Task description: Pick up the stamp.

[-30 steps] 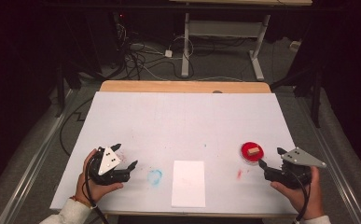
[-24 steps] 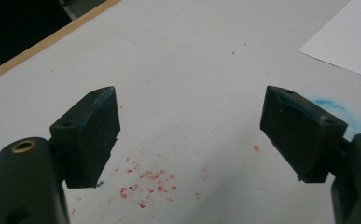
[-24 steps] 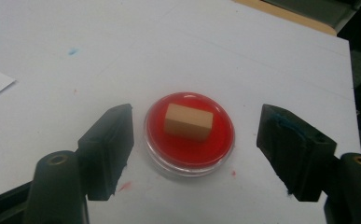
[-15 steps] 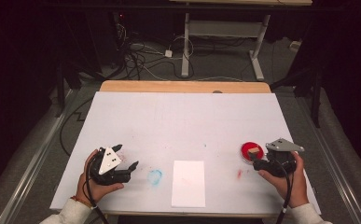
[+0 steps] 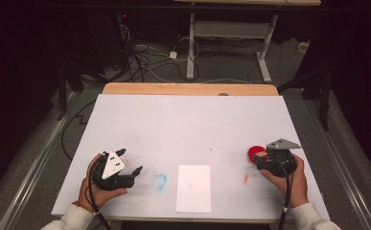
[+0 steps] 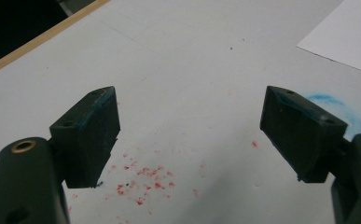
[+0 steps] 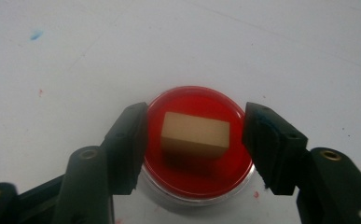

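On the white bench [image 5: 188, 124], near its right edge, a round red dish [image 7: 197, 140] holds a tan block [image 7: 195, 134] lying flat in its middle. The right gripper [image 7: 194, 140] sits over the dish with its jaws apart, one on each side of the dish and clear of the block. Toward the front left corner, the left gripper [image 6: 187, 135] rests in the person's hand, jaws wide apart with nothing between them, above scattered red specks [image 6: 143, 179]. A blue smudge [image 5: 159, 181] lies beside it, and a white sheet of paper [image 5: 193, 188] lies at the middle of the front edge.
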Action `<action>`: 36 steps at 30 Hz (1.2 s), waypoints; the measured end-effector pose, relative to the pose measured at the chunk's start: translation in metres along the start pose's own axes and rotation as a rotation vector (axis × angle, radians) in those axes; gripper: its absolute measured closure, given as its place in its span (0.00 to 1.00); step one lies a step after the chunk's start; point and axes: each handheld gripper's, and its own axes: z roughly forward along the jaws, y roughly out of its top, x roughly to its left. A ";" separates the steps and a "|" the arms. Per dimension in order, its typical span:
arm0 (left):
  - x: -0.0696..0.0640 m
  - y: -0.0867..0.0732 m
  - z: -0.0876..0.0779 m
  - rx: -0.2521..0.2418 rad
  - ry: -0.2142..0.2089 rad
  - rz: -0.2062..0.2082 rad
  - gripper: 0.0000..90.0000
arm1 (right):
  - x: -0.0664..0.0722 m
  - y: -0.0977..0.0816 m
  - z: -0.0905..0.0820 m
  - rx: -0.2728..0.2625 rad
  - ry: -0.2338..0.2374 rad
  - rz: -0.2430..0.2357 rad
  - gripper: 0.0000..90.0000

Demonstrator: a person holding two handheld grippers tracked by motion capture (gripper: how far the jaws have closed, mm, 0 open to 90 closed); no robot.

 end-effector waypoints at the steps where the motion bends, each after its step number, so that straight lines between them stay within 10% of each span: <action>1: 0.000 0.000 0.000 0.001 -0.001 0.001 0.21 | 0.000 0.000 0.001 0.000 0.001 0.004 0.51; 36: -0.003 -0.001 0.003 0.035 -0.025 0.007 0.21 | 0.000 0.004 0.012 0.040 -0.011 0.000 0.61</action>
